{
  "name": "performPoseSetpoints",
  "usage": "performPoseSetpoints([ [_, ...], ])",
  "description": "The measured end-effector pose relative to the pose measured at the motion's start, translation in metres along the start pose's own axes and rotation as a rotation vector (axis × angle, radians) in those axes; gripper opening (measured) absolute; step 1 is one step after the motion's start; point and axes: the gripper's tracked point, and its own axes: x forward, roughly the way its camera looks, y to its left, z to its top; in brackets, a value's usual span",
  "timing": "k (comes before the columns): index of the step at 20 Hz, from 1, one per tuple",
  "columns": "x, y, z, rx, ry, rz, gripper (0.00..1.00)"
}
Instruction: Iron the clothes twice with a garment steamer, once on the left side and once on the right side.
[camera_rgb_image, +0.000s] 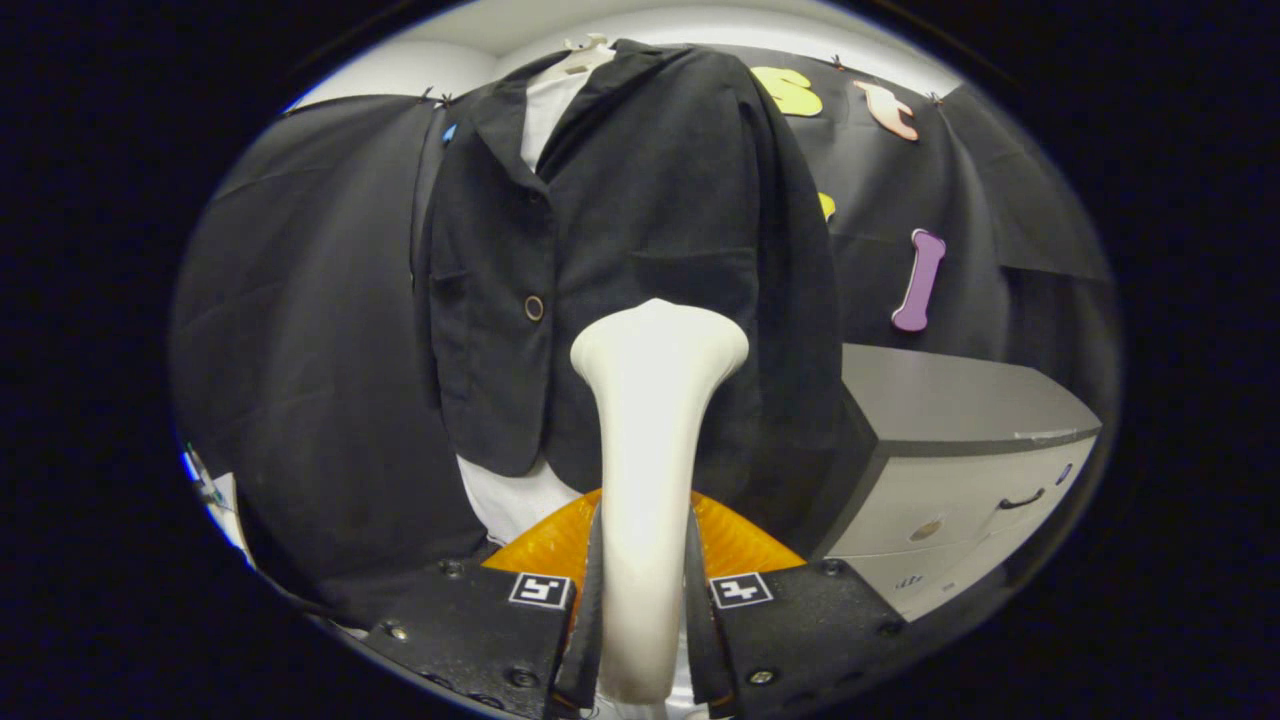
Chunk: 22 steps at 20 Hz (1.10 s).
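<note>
Right now the gripper (645, 610) is pinching the garment steamer (650, 470), with one finger pressing on each side of its long white handle. Each finger has a small black-and-white square marker on top. The steamer stands up between the fingers, and its wide flat head is at the top, facing a black jacket (620, 260). From this view it is hard to say if the head touches the cloth or is just close to it.

An orange thing (740, 535) sits low down just past the fingers, behind the handle. The jacket hangs on a pale hanger (585, 52) in front of the black cloth wall. It has a round button (534, 308) near the middle. A white shirt (515, 495) peeks out under the jacket and at the collar. A grey cabinet with drawers (950, 470) stands to the right of the jacket.
</note>
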Motion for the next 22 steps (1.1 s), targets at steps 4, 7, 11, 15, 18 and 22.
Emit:
performPoseSetpoints([
  [4,0.006,-0.005,-0.027,-0.015,0.061,-0.002,0.37],
  [7,0.009,-0.008,-0.049,-0.038,0.109,0.001,0.37],
  [11,0.014,-0.017,-0.073,-0.057,0.158,-0.009,0.37],
  [15,0.016,-0.023,-0.096,-0.082,0.2,-0.017,0.38],
  [18,0.011,-0.021,-0.098,-0.091,0.197,-0.025,0.37],
  [22,-0.001,-0.001,-0.061,-0.092,0.099,-0.024,0.37],
])
